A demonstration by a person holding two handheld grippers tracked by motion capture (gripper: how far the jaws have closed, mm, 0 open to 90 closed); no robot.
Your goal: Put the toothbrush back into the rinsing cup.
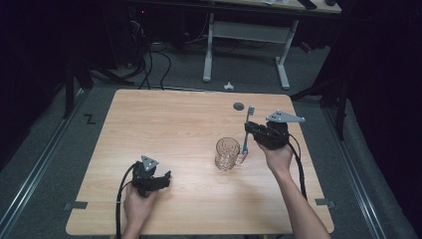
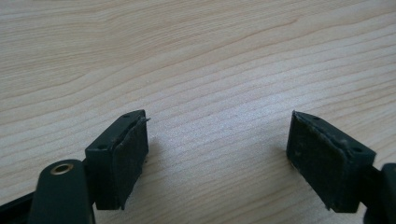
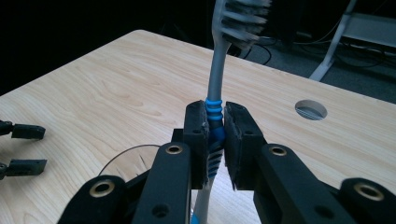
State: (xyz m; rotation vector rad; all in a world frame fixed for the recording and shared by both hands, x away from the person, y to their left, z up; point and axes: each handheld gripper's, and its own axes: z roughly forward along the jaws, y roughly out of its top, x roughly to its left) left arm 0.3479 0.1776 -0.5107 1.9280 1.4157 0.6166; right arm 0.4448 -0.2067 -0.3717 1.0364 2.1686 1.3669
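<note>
A glass mug [image 1: 228, 154] stands on the wooden table [image 1: 164, 129], and everything else is told from that mug.

The right gripper [image 1: 247, 128] is just past the mug, a little to its right and above it. Its two black jaws are pressed tight on a toothbrush [image 1: 247, 130]. In the right gripper view the jaws squeeze the toothbrush [image 3: 215, 116] on its blue grip rings, and the right gripper [image 3: 215, 142] has no gap left around the handle. The toothbrush stands almost straight up. Its bristle head is at the top, higher than the mug. Its bottom end hangs down next to the mug's right side, by the handle. I cannot tell if it touches the mug.

The left gripper [image 1: 167, 175] is well to the left of the mug and a bit nearer to the person. It sits low over the table. In the left gripper view the left gripper [image 2: 217, 140] has its jaws wide apart, and there is just bare table [image 2: 196, 60] between them. It holds nothing.

A small round hole [image 1: 239, 105] is in the table past the mug, near the far edge.
</note>
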